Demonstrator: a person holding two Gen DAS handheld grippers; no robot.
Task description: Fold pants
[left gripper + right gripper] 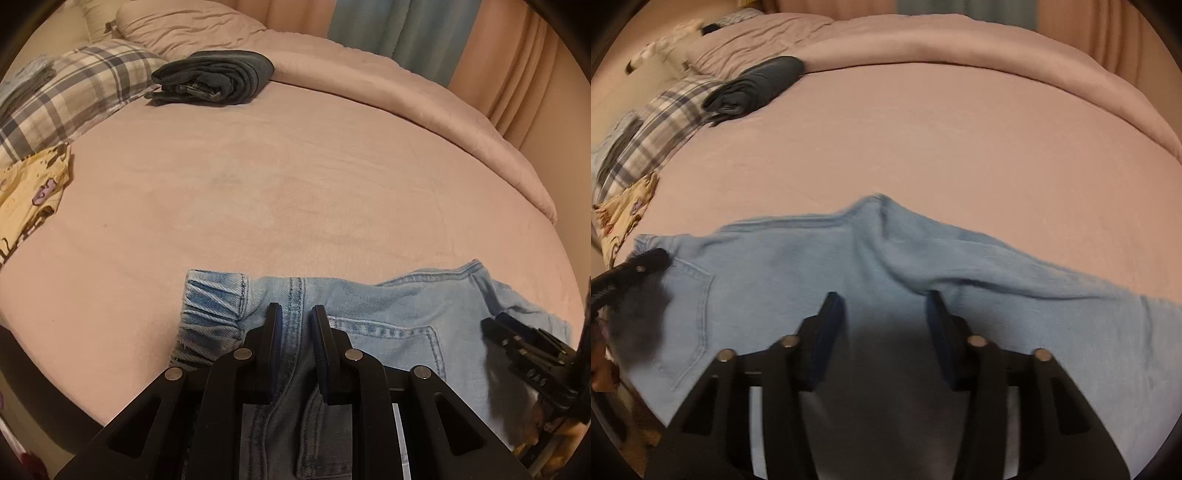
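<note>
Light blue jeans (399, 332) lie on the pink bed (295, 184), waistband to the left, back pocket up. My left gripper (297, 312) is over the waistband with its jaws narrowly apart around a seam of the denim; whether it pinches the cloth I cannot tell. The right gripper (495, 325) shows at the right of that view, over the seat of the jeans. In the right wrist view the jeans (775, 280) spread across the bed, legs running right. My right gripper (884, 299) is open just above the denim. The left gripper (653, 258) shows at the left edge.
A folded dark pair of jeans (218, 77) lies at the far left of the bed, beside a plaid cloth (70, 92) and a yellow printed garment (33, 192). A rolled pink duvet (424, 107) lines the far edge. Curtains (406, 29) hang behind.
</note>
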